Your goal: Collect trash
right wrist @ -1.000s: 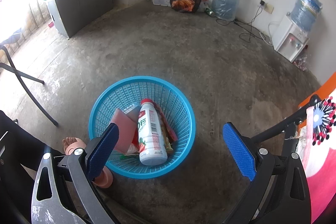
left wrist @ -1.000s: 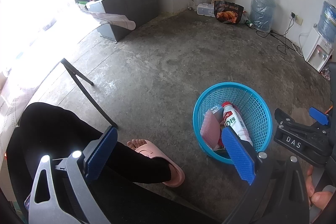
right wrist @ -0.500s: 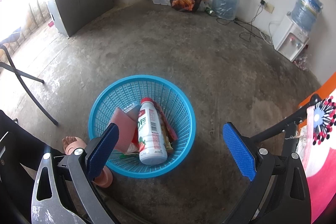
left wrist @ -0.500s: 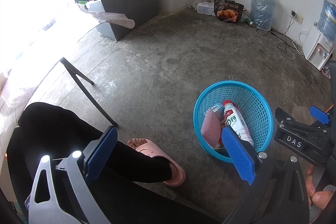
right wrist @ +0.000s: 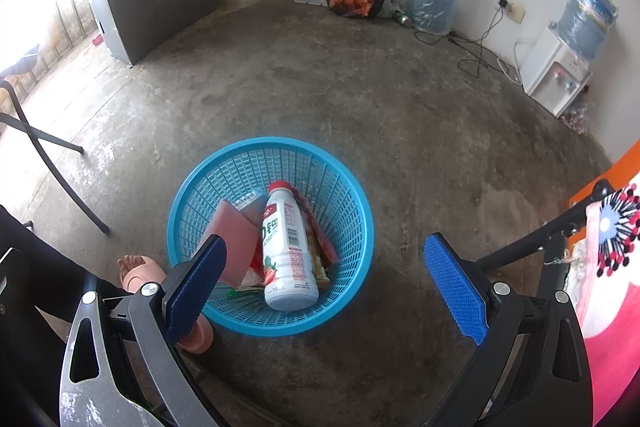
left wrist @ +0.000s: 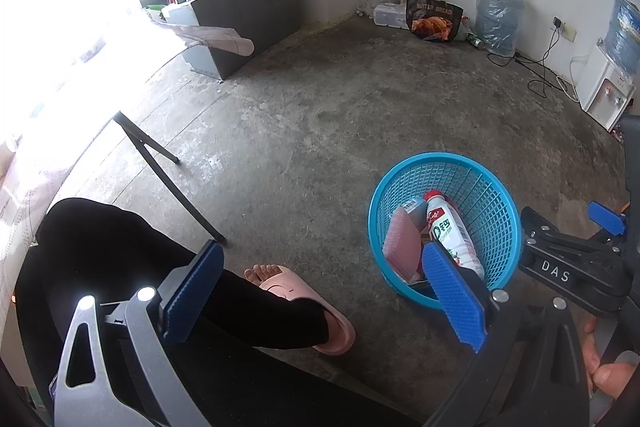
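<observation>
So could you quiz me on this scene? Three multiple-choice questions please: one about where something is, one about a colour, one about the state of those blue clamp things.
1. Where is the white bottle?
A. standing on the floor
B. lying inside the basket
C. held in a clamp

2. What colour is the basket?
A. blue
B. green
C. grey

3. How are the two grippers set?
A. both open and empty
B. both shut
C. one shut on the bottle

Answers:
1 B, the bottle lies tilted among wrappers inside the mesh wall.
2 A, the rim and mesh are bright blue.
3 A, the left gripper and the right gripper each show pads wide apart with nothing between them.
</observation>
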The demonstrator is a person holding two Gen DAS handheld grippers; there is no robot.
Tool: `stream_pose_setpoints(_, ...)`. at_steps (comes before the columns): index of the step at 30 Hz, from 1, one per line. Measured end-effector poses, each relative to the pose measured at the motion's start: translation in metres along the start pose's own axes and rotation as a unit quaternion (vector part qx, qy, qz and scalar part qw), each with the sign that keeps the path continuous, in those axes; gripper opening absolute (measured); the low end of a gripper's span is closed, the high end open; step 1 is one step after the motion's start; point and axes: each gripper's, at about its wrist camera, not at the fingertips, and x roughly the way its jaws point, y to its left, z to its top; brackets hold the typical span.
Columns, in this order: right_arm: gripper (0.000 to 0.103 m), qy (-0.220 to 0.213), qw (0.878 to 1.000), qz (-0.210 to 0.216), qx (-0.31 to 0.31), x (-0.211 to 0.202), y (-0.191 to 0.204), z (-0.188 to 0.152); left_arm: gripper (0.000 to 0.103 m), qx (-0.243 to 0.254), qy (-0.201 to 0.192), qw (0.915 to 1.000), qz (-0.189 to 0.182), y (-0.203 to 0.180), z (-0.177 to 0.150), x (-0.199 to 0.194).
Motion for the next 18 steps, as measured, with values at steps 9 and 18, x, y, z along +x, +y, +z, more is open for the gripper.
stream_pose_setpoints(9, 0.095, 0.007, 1.000, 0.002, -0.005, 0.0028, -0.0004, 0.0009, 0.098, 0.003, 0.004, 1.0000, 0.002, -0.0032, -0.0008, 0.0011)
stream_pose_setpoints(18, 0.095, 0.011, 1.000, -0.001, -0.004, 0.0080, 0.0003, 0.0033, 0.098, 0.006, 0.007, 1.0000, 0.001, -0.0033, -0.0006, 0.0023)
